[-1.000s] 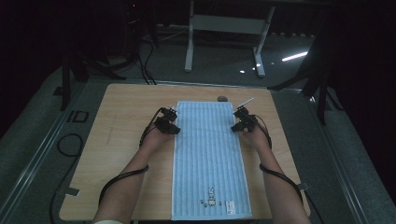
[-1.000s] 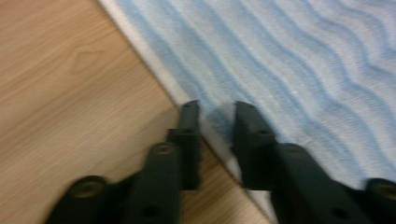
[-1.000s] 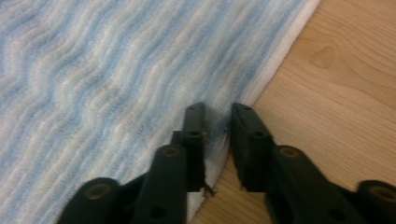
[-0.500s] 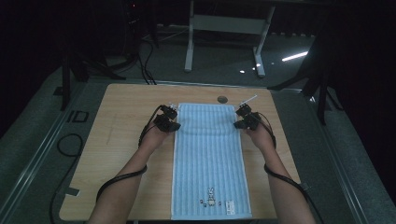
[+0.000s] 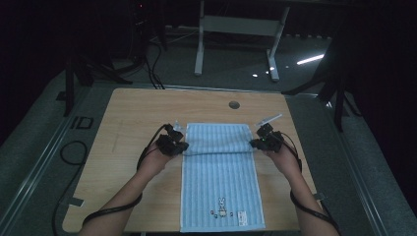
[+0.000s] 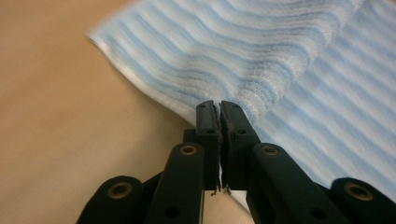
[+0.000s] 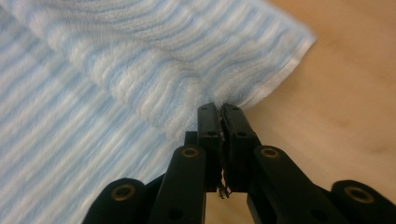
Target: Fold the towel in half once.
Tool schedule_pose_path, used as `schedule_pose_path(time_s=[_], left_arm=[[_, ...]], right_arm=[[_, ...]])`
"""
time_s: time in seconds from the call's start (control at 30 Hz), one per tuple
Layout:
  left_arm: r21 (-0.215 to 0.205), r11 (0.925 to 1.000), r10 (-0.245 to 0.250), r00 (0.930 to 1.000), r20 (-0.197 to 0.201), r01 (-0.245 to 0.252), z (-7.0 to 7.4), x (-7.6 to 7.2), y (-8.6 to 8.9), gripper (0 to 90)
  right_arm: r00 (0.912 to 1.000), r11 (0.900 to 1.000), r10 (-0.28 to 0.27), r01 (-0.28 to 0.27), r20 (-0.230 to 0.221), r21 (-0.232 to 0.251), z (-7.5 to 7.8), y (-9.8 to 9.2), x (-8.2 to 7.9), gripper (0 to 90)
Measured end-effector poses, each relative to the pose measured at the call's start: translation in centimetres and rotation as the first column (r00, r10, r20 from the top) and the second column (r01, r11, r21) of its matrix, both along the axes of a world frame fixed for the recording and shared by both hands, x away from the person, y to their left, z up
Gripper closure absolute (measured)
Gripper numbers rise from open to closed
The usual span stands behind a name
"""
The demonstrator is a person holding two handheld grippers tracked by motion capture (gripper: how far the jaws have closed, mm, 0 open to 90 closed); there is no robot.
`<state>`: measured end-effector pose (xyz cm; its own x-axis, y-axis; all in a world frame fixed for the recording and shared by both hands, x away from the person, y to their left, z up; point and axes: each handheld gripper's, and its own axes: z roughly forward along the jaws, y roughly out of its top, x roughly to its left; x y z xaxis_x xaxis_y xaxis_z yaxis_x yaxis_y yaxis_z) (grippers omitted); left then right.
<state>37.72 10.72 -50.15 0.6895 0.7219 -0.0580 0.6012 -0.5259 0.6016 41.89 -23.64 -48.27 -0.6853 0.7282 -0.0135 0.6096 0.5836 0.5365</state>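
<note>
From where I'm driving this, both sets of fingers are clenched on the blue striped towel [image 5: 219, 172], which lies on the wooden counter [image 5: 123, 118]. The left gripper [image 5: 173, 143] has pinched the towel's far left corner and the right gripper [image 5: 264, 141] the far right one, with that far end folded back toward me over the rest, so a doubled band of cloth runs between the two grippers. In both gripper views the pinched bit of cloth is squeezed out of sight between the pads. Near the towel's close edge there's a little bunny print [image 5: 222, 204], too small to read properly. My forearms get cut off at the bottom.
</note>
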Motion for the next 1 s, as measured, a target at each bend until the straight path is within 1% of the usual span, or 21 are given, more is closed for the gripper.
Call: schedule_pose_path(time_s=[0.03, 0.07, 0.1, 0.13, 0.17, 0.2, 0.23, 0.33, 0.37, 0.43, 0.47, 0.5, 0.6, 0.63, 0.7, 0.87, 0.93, 0.97, 1.0], left_arm=[[0.007, 0.9999, -0.007, 0.9999, -0.011, 0.007, -0.3, -0.4, -0.1, 78.0], [0.033, 0.9993, -0.014, 0.9999, -0.003, 0.014, -0.4, -0.8, -0.1, 70.2], [0.040, 0.9991, -0.016, 0.9999, 0.003, 0.016, -0.4, -1.0, 0.1, 68.7], [0.028, 0.9995, -0.011, 0.9999, 0.007, 0.011, -0.3, -1.1, 0.3, 66.7], [0.009, 0.9999, 0.009, 0.9999, 0.004, -0.009, -0.1, -1.1, 0.6, 66.0], [0.008, 0.9999, 0.009, 1.0000, 0.004, -0.009, 0.0, -1.1, 0.6, 66.0], [0.004, 1.0000, 0.005, 0.9998, 0.020, -0.005, 0.0, -1.1, 0.6, 66.1], [0.010, 0.9999, -0.006, 0.9999, 0.013, 0.006, -0.1, -1.0, 0.2, 66.0], [0.007, 0.9999, -0.012, 0.9998, 0.014, 0.011, -0.2, -1.0, 0.0, 66.0], [0.011, 0.9992, -0.039, 0.9992, -0.003, 0.039, -0.8, -0.8, -0.7, 66.3], [0.016, 0.9989, -0.045, 0.9990, -0.006, 0.045, -1.1, -0.7, -1.1, 66.9], [0.024, 0.9987, -0.044, 0.9989, -0.012, 0.045, -1.4, -0.6, -1.3, 67.6], [0.053, 0.9975, -0.044, 0.9980, -0.045, 0.046, -2.7, 0.1, -1.7, 68.8], [0.056, 0.9974, -0.042, 0.9978, -0.051, 0.045, -2.9, 0.3, -1.8, 68.8], [0.055, 0.9976, -0.041, 0.9979, -0.050, 0.044, -3.2, 0.5, -1.5, 68.8], [0.057, 0.9975, -0.039, 0.9984, -0.042, 0.041, -3.3, 0.7, -0.8, 68.9], [0.063, 0.9974, -0.033, 0.9988, -0.036, 0.035, -3.3, 0.8, -0.4, 68.9], [0.067, 0.9970, -0.037, 0.9988, -0.032, 0.039, -3.3, 0.8, -0.1, 68.8], [0.061, 0.9975, -0.034, 0.9988, -0.036, 0.036, -3.3, 0.8, 0.1, 68.8]], right_arm=[[0.9999, 1.000, 0.002, -0.002, -0.011, -0.001, -0.5, -0.1, -0.4, 80.5], [0.9998, 1.000, 0.002, -0.002, -0.020, -0.005, -0.9, -0.2, -0.6, 78.1], [0.9999, 1.000, -0.005, 0.005, -0.016, -0.008, -1.0, -0.5, -0.9, 78.1], [0.9999, 1.000, -0.013, 0.013, -0.007, 0.001, -1.0, -0.8, -1.2, 78.0], [0.9998, 1.000, -0.018, 0.019, -0.009, 0.013, -0.8, -1.0, -1.4, 78.1], [0.9998, 0.999, -0.021, 0.021, -0.005, 0.024, -0.6, -1.2, -1.5, 78.7], [0.9998, 0.999, -0.018, 0.018, -0.002, 0.028, -0.5, -1.2, -1.6, 80.5], [1.0000, 1.000, -0.006, 0.006, 0.000, 0.028, -0.4, -0.9, -1.9, 81.4], [1.0000, 1.000, 0.003, -0.003, -0.007, 0.016, -0.7, -0.6, -1.9, 81.4], [0.9999, 1.000, 0.012, -0.012, -0.010, 0.001, -1.2, -0.3, -1.8, 81.2], [0.9997, 1.000, 0.013, -0.013, -0.020, -0.003, -1.7, -0.1, -1.7, 81.0], [0.9994, 1.000, 0.013, -0.013, -0.031, -0.014, -2.2, 0.0, -1.5, 80.8], [0.9985, 0.999, 0.011, -0.013, -0.054, -0.041, -3.5, 0.5, -1.1, 80.8], [0.9976, 0.998, 0.015, -0.018, -0.067, -0.054, -4.0, 0.7, -0.9, 80.8], [0.9978, 0.998, 0.011, -0.014, -0.066, -0.054, -4.3, 1.0, -0.7, 81.0], [0.9971, 0.995, 0.027, -0.034, -0.072, -0.091, -4.2, 2.2, 0.1, 79.6], [0.9967, 0.994, 0.032, -0.039, -0.075, -0.099, -4.1, 2.7, 0.3, 79.2], [0.9965, 0.994, 0.032, -0.040, -0.077, -0.098, -4.1, 3.0, 0.4, 79.1], [0.9962, 0.995, 0.032, -0.039, -0.081, -0.095, -4.1, 3.2, 0.5, 79.0]])
